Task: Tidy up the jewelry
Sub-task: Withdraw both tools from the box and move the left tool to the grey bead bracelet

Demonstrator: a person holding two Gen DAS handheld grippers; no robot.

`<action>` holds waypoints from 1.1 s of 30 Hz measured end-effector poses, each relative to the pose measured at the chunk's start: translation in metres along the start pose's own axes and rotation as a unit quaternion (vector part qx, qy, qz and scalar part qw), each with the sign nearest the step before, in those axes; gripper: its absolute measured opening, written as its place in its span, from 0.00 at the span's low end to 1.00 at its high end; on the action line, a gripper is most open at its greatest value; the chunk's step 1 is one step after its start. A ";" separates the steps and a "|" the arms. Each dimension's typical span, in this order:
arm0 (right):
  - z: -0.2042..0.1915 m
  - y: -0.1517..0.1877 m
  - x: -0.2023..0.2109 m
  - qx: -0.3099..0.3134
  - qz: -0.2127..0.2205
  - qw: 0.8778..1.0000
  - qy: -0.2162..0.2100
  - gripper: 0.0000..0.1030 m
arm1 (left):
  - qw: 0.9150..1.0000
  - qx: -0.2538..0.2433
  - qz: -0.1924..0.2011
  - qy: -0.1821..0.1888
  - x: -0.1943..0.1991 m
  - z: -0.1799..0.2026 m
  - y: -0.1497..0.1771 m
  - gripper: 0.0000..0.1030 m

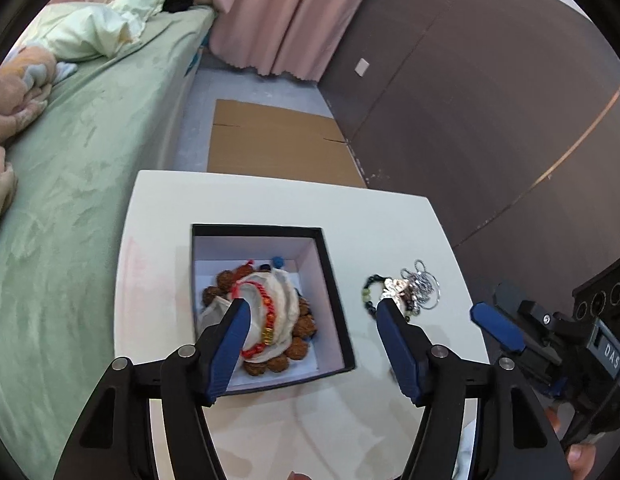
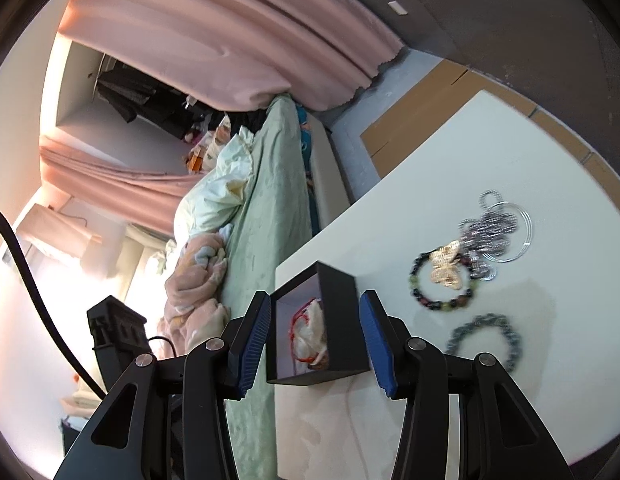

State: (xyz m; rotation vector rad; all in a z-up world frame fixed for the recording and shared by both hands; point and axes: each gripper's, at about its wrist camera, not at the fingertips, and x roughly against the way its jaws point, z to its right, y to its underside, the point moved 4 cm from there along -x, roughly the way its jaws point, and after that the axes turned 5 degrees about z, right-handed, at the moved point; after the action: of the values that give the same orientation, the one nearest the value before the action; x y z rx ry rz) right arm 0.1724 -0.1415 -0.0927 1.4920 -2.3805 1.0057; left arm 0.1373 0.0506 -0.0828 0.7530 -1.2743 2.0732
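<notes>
A black box point(image 1: 337, 288) with a white inside sits on the white table point(image 1: 157, 208). It holds a white shell-like piece point(image 1: 277, 304), a red cord bracelet point(image 1: 267, 316) and a brown bead bracelet point(image 1: 297, 346). My left gripper point(image 1: 312, 312) is open and empty, above the box's right side. On the table right of the box lie a dark bead bracelet point(image 2: 444, 280), a gold butterfly piece point(image 2: 446, 266), silver jewelry point(image 2: 490, 232) and a grey chain bracelet point(image 2: 486, 340). My right gripper point(image 2: 314, 340) is open and empty, straddling the box point(image 2: 338, 320); it also shows in the left wrist view point(image 1: 498, 328).
A green bed point(image 1: 69, 184) with pillows and a pink blanket runs along the table's left. Flat cardboard point(image 1: 277, 140) lies on the floor beyond the table. A brown wall point(image 1: 470, 100) stands to the right, pink curtains point(image 1: 277, 12) behind.
</notes>
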 end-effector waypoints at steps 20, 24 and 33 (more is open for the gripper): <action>0.058 -0.006 0.054 -0.025 0.003 0.997 0.074 0.46 | 0.997 -0.079 -0.009 0.018 -0.019 0.077 0.035 0.65; 0.065 -0.008 0.062 -0.026 0.006 0.996 0.088 0.46 | 0.995 -0.100 -0.019 0.020 -0.027 0.092 0.045 0.62; 0.083 -0.013 0.078 -0.039 0.016 0.991 0.124 0.70 | 0.989 -0.142 -0.050 0.010 -0.051 0.110 0.070 0.47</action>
State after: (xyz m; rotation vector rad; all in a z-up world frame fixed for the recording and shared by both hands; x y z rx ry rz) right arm 0.1624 -0.2536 -0.1142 1.2280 -2.2460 1.0266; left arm 0.1385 -0.0852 -0.1177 0.6507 -1.4516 1.7662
